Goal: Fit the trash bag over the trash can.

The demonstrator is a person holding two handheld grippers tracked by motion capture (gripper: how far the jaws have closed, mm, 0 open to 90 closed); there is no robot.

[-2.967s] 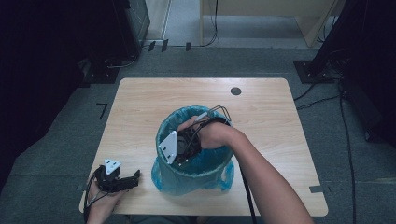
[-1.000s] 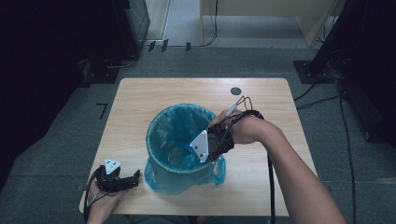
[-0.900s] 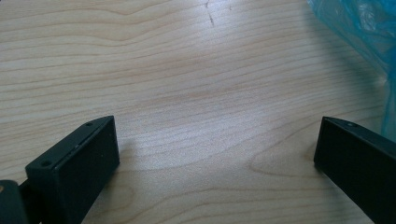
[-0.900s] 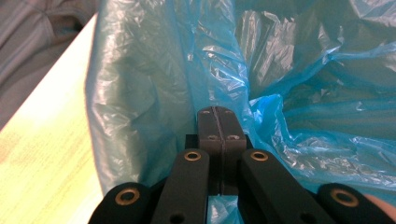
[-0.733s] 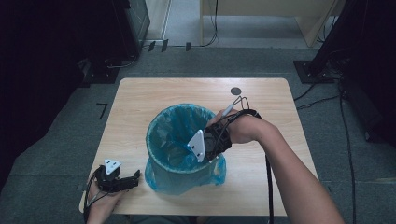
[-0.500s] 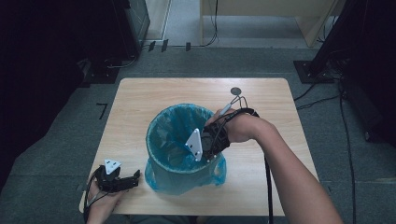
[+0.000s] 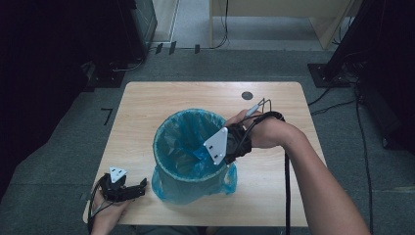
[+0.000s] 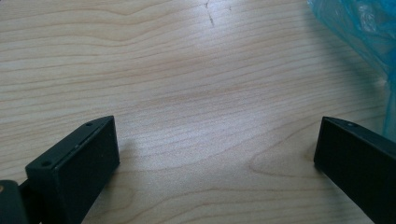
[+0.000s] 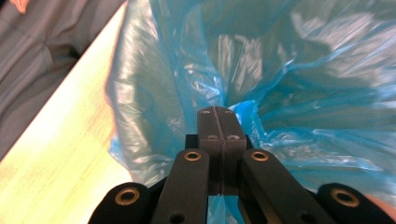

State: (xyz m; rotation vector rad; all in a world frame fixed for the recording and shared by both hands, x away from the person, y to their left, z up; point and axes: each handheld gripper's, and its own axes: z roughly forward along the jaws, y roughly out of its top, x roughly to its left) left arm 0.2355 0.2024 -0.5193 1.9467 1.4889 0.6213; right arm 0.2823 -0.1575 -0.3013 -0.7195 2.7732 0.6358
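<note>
In the high view, the right gripper is at the right rim of the bin, which is lined with a blue bag. The bin stands in the middle of the tabletop, and the gripper's tips point into the bag. The right gripper view gives what the high view cannot: the two black jaws of the right gripper are pressed fully together, and a fold of the blue bag is bunched just at their tips, so the gripper is closed on the bag's film.

The left gripper lies at the near left corner of the tabletop, to the left of the bin. In its own view the left gripper has its jaws wide apart with nothing but bare tabletop between them; a bit of the blue bag is at the upper right, beyond the right jaw.

Compared with three seconds ago, the right gripper is no longer deep inside the bin but up at its right rim. The left gripper has kept its place.
</note>
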